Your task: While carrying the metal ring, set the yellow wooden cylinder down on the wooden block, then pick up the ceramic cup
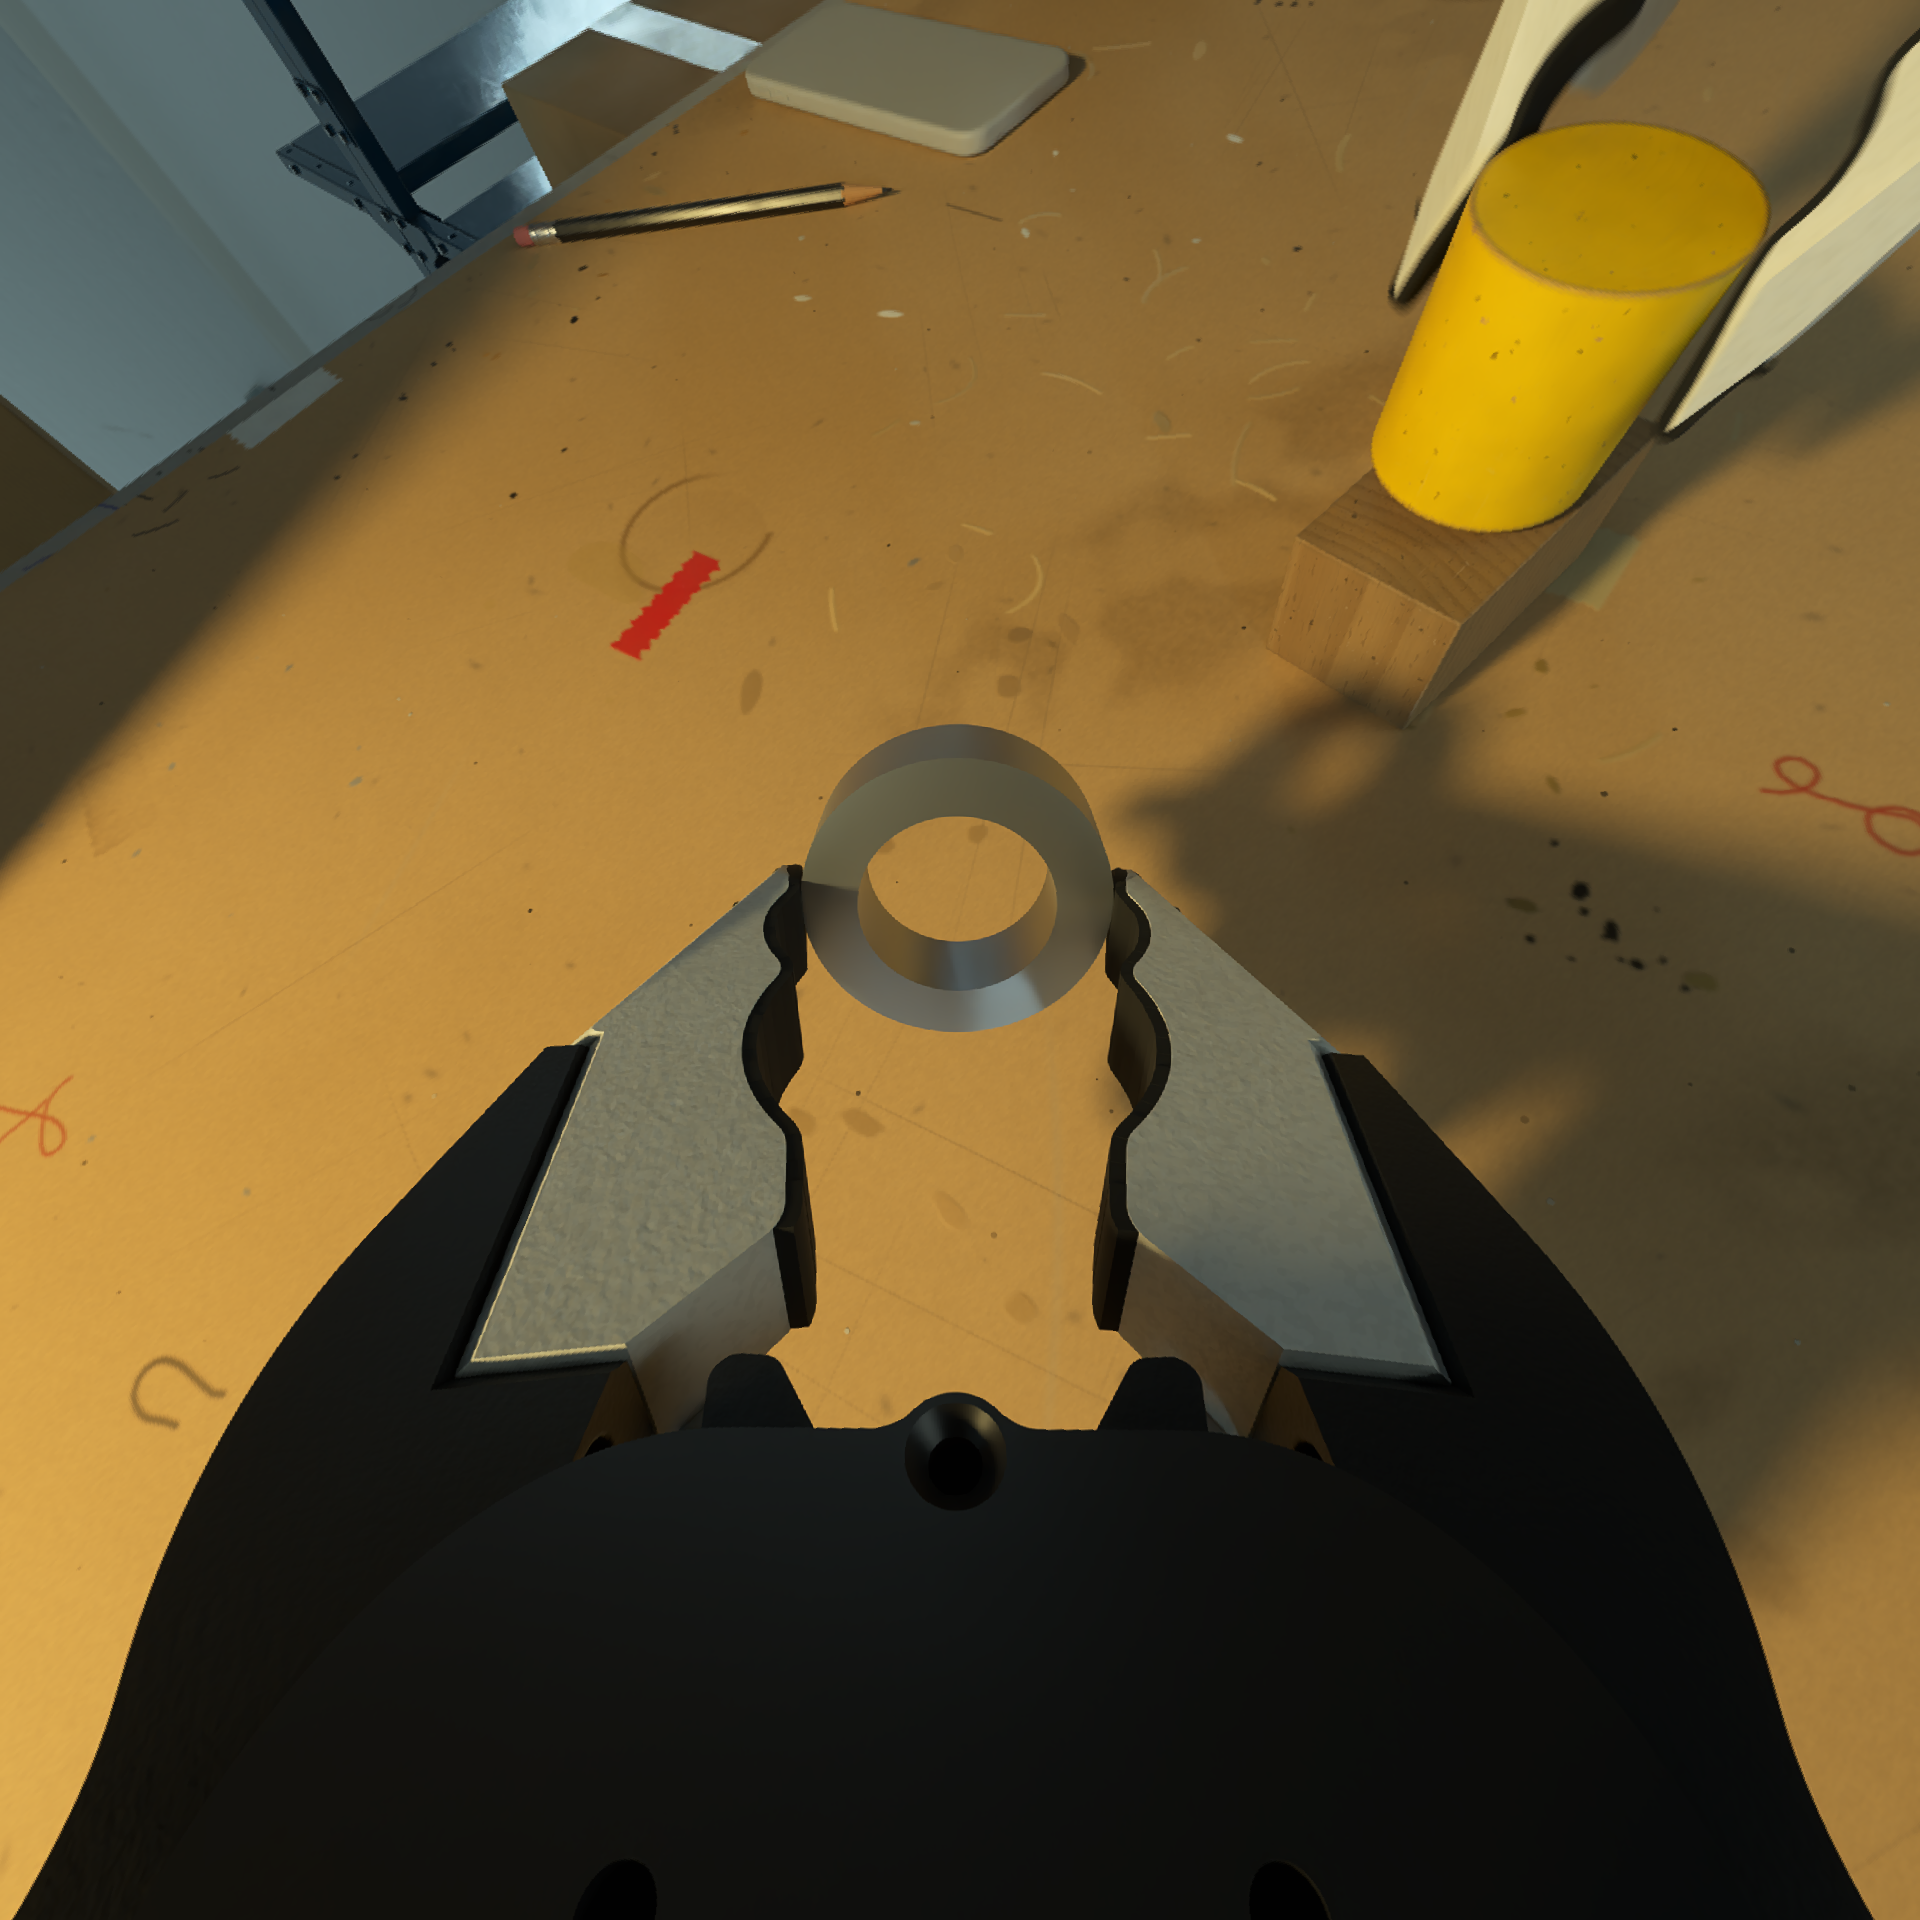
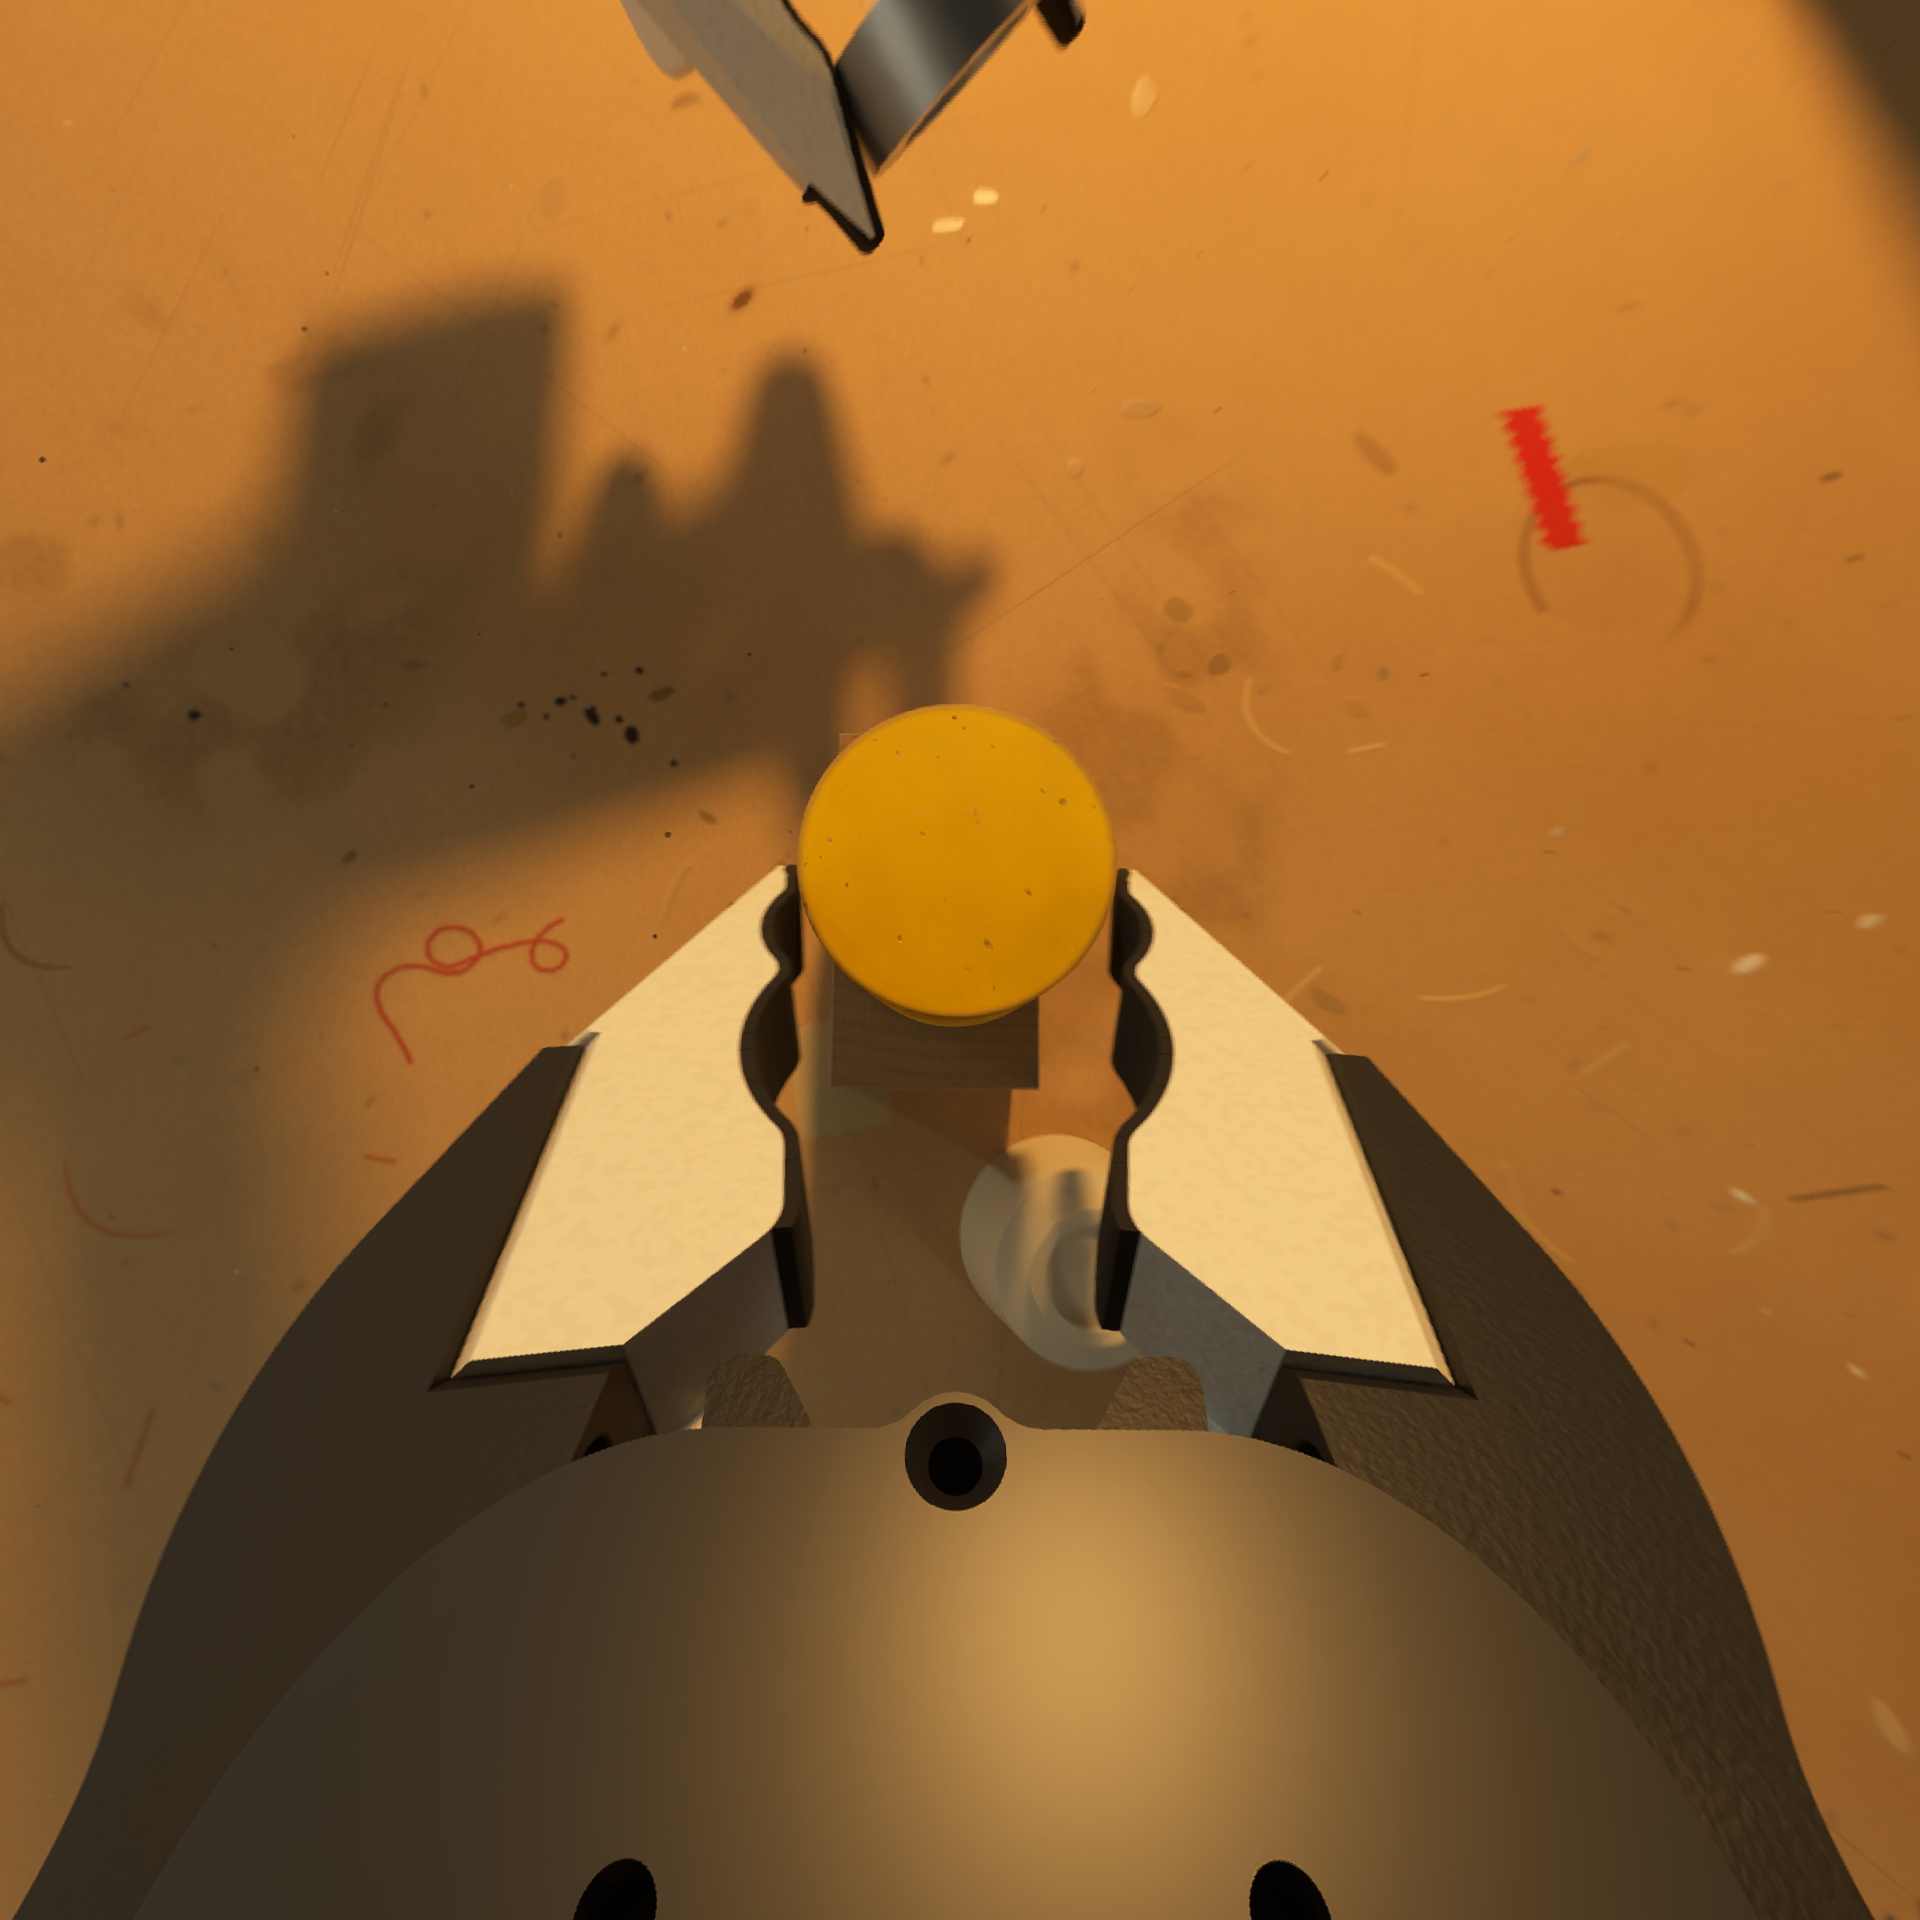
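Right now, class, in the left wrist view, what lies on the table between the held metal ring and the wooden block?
Nothing solid: between the metal ring and the wooden block the left wrist view shows only bare, stained table and shadow.

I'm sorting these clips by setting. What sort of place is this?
Probably a workshop bench: a scuffed, stained brown worktop with wood shavings and pen scribbles, a pencil lying on it, and a dark metal frame past its edge.

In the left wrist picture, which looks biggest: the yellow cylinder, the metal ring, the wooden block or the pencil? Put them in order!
1. Yellow cylinder
2. Wooden block and metal ring: they look about alike, and the ring is nearer the camera, so I won't rank them.
3. Pencil: long but very thin, and far away.
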Available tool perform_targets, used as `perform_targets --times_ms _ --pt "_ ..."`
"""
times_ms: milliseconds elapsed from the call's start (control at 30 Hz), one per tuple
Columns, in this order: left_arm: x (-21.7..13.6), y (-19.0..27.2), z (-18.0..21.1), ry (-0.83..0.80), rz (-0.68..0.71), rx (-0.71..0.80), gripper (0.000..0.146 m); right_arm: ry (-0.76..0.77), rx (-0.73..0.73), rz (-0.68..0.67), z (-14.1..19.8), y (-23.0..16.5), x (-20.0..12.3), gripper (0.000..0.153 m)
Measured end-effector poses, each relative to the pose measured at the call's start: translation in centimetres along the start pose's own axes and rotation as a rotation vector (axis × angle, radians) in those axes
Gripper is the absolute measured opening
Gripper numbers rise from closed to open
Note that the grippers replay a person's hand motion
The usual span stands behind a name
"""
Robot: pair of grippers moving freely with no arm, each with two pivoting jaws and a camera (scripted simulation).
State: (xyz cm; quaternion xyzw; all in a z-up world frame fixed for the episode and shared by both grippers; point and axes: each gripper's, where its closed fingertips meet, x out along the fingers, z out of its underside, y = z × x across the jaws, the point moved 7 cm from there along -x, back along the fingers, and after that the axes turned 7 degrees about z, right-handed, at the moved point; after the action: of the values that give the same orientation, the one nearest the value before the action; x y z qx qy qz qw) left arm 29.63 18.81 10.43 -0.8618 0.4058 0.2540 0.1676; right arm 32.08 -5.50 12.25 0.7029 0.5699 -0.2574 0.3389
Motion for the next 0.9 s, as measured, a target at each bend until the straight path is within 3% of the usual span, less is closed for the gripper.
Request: perform_targets --times_ms 67,233,367,533,600,733,900 --pt "-0.1 0.0 0.0 -0.002 -0.005 0.007 0.058 0.049 0.0 0.035 0.2 0.3 -1.5 0.073" --pt "-0.9 0.2 -0.7 0.068 0.03 -0.013 0.058 0.201 0.139 0.044 4.4 2.0 -4.8 0.077" --pt "-2.6 1.4 -2.7 0.243 0.165 -0.018 0.058 0.218 0.253 0.0 8.0 3.1 -3.6 0.08" --pt "-4.4 3.3 -6.3 0.444 0.38 0.039 0.058 0.109 0.261 -0.04 9.8 3.1 -0.7 0.073" --pt "-4.1 4.0 -7.8 0.424 0.414 0.112 0.058 0.105 0.263 -0.058 10.0 3.1 -0.6 0.055" --pt "-1.3 5.1 -10.7 0.251 0.477 0.306 0.058 0.195 0.31 -0.044 10.5 3.6 -2.6 0.042" --pt "2.1 5.6 -12.3 0.118 0.553 0.497 0.058 0.327 0.351 0.025 11.0 4.1 -6.7 0.042"
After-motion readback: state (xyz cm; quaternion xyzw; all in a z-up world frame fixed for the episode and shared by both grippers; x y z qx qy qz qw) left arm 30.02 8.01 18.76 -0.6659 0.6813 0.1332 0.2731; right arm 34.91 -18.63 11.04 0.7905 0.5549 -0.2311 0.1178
